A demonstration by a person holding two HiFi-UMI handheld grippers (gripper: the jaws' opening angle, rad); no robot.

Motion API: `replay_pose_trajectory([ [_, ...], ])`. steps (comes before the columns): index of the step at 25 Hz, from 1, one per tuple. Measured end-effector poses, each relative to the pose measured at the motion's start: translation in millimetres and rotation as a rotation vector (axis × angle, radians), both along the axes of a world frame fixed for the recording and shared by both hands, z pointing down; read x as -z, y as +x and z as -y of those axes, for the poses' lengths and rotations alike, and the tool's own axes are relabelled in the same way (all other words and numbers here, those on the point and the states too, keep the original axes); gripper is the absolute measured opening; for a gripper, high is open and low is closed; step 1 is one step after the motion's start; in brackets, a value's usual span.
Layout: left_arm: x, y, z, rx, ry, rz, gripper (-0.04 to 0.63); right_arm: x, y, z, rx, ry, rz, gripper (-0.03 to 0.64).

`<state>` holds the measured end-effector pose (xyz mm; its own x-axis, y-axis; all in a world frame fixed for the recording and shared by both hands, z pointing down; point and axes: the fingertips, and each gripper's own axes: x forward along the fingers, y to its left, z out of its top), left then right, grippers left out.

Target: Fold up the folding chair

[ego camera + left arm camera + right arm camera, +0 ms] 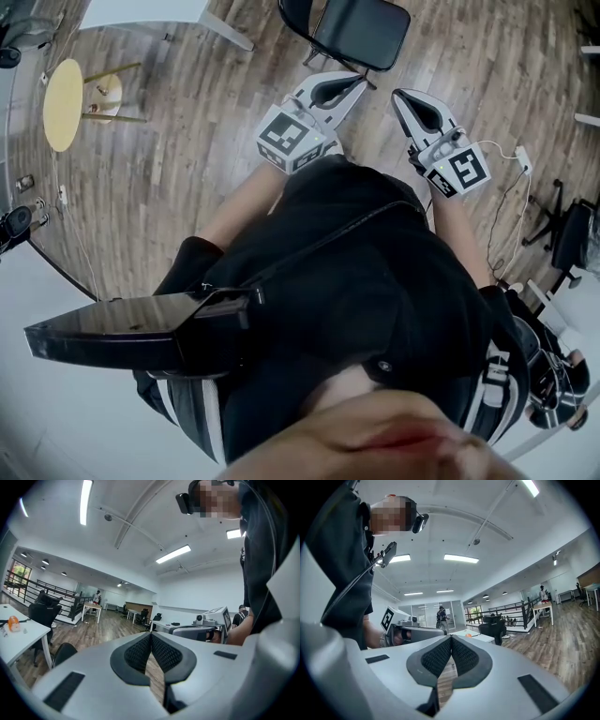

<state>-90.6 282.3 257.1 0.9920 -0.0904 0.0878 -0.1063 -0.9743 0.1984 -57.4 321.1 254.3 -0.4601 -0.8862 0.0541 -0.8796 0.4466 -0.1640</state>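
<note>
The black folding chair (361, 33) stands opened out on the wood floor at the top of the head view, just beyond both grippers. My left gripper (359, 84) points toward its near edge, shut, with nothing between its pads (151, 634). A little to the right, my right gripper (400, 96) is also shut and empty, its pads (451, 639) pressed together. Neither touches the chair. Each gripper view shows the other gripper beside it: the right gripper (206, 625) and the left gripper (401, 625). My dark-clothed body fills the lower head view.
A round yellow stool (64, 103) stands far left, near a white table (141, 11). A black office chair (572, 234) and a white cable with a plug strip (522, 157) are at the right. A white desk (23, 630) is left of the left gripper.
</note>
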Motion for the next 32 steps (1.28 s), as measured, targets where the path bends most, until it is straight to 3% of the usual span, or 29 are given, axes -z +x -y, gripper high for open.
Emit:
replay_pose_trajectory([
  [8,-14.8,-12.4,33.5,0.001,-0.028,-0.001,0.005,-7.4,-7.7,31.9,-0.019,-0.024,-0.011,0.009],
  [18,-24.2,20.9,58.3,0.039,-0.032,0.021,0.005,-19.8,33.1,61.3,0.000,-0.027,0.014,0.009],
  [32,-25.6,128.4,145.1,0.136,0.000,0.102,0.005,-30.0,142.9,154.8,0.108,0.001,0.067,0.009],
])
